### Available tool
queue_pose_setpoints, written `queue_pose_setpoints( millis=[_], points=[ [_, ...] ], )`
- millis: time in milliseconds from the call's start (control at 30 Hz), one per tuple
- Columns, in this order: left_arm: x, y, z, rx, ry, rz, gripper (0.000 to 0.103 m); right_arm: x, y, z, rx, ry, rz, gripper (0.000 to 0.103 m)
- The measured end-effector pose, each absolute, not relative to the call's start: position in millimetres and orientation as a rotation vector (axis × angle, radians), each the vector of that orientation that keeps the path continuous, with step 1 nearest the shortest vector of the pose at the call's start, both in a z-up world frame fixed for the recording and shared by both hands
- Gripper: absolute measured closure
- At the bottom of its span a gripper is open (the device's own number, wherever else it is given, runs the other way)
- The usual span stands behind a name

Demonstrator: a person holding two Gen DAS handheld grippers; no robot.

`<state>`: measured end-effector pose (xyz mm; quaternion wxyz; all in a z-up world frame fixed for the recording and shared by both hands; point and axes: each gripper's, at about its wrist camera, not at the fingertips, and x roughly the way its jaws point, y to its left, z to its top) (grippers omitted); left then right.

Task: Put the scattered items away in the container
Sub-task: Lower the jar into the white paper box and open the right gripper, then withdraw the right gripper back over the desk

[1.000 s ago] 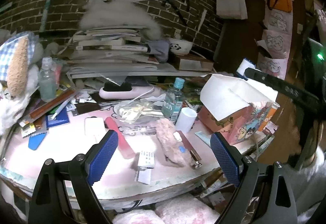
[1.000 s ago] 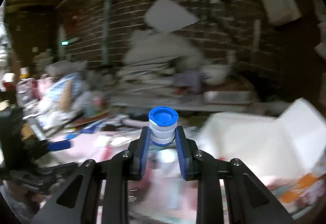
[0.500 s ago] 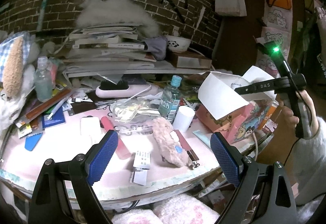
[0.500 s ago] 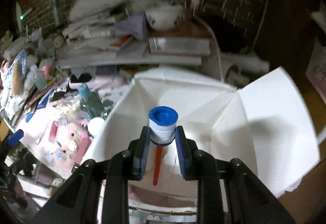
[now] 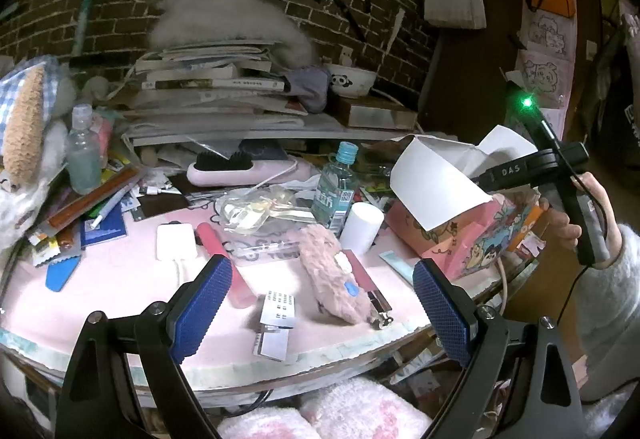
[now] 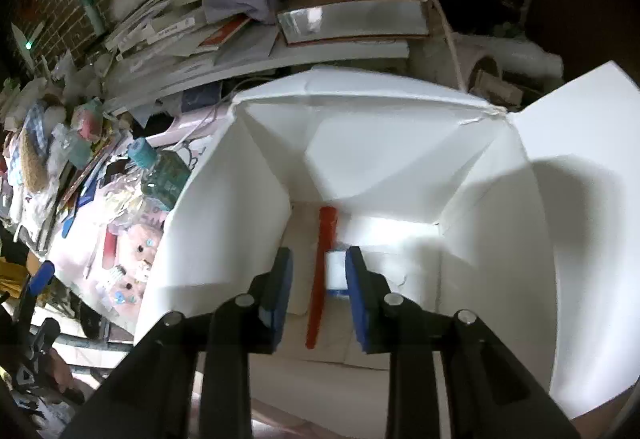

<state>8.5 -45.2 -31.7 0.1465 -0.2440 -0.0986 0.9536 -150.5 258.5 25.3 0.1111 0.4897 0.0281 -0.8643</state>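
right claw [image 6: 318, 281]: over the open white box [image 6: 224, 219], jaws just opening, blue-capped roll [image 6: 335, 271] loose between them, beside the red stick [image 6: 322, 267] on the box floor | left claw [image 5: 320, 309]: wide apart, empty, above the worktop [image 5: 120, 279], near the furry pink case [image 5: 332, 275]

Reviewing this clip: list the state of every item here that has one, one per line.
Left hand-held gripper: open, empty, over the table.
Right hand-held gripper: jaws have just been opening, over the box; the roll lies between them, apparently released.
Blue-and-white tape roll: inside the box, beside the red stick.
Red stick: lying in the box.
White box: flaps open.
Clear bottle: upright, capped.
Pink furry pouch: lying on the table.
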Motion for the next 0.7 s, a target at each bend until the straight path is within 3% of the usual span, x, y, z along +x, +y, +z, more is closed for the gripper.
queue_pose_setpoints(
  millis=[200, 233, 267, 300, 500, 567, 700],
  points=[
    [5, -40, -38, -0.722, -0.275, 2.733, 0.012, -124, 250, 50, 1.177, 0.042, -2.574, 0.076],
    [4, -40, -39, -0.722, -0.273, 2.727, 0.012, -116, 245, 55, 1.112, 0.057, -2.584, 0.065],
    [3, -40, -41, -0.724, -0.273, 2.722, 0.012, -107, 241, 59, 1.047, 0.063, -2.592, 0.046],
    [2, -42, -43, -0.732, -0.275, 2.723, 0.012, -94, 234, 64, 0.956, 0.063, -2.592, 0.039],
    [-6, -58, -60, -0.797, -0.337, 2.76, 0.012, -45, 192, 68, 0.693, 0.127, -2.518, 0.033],
    [-7, -64, -66, -0.805, -0.345, 2.781, 0.013, -33, 178, 63, 0.657, 0.118, -2.43, 0.021],
    [-10, -79, -75, -0.803, -0.385, 2.814, 0.013, -16, 158, 44, 0.603, 0.1, -2.314, 0.018]
  ],
)
